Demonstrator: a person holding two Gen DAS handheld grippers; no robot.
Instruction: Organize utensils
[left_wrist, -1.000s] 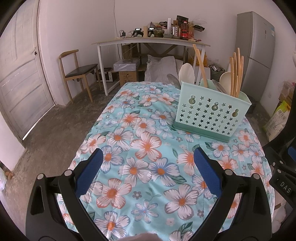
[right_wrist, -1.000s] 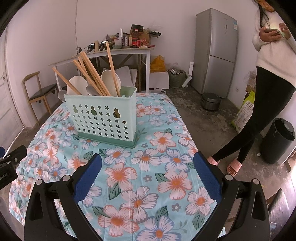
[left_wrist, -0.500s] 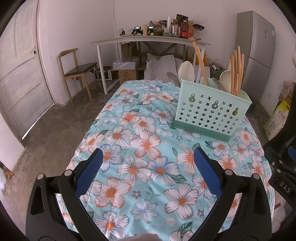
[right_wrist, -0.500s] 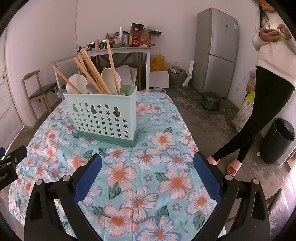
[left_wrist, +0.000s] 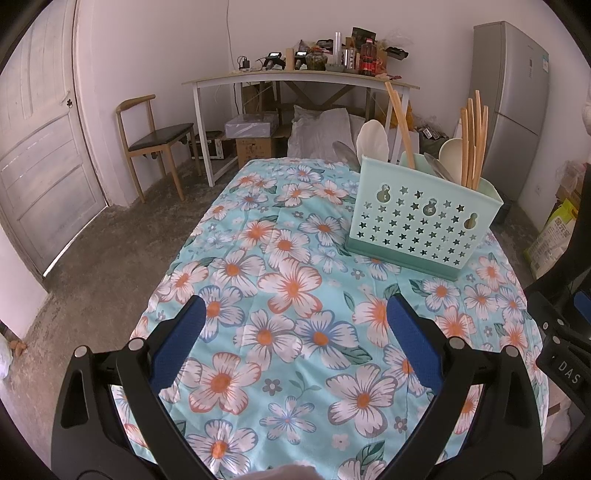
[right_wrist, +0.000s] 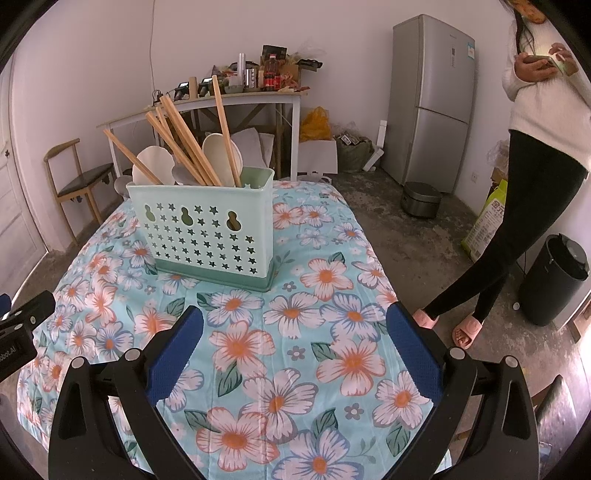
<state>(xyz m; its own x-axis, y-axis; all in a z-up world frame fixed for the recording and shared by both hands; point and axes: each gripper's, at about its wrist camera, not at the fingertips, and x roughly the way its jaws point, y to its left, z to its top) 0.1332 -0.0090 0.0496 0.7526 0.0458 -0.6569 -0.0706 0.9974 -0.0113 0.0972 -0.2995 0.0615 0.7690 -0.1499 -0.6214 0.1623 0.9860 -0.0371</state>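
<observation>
Mint green, turquoise and orange

The holder (right_wrist: 207, 229) is mint green with star cut-outs; the tablecloth (right_wrist: 295, 332) is turquoise with white, orange-centred flowers; the chopsticks (right_wrist: 184, 147) are tan, the spoons (right_wrist: 218, 155) cream, the jaws' pads (right_wrist: 175, 354) blue.

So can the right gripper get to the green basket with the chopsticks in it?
Probably yes. The right gripper is open and holds nothing, and only bare flowery tablecloth lies between it and the green basket, which stands straight ahead, slightly left.
</observation>
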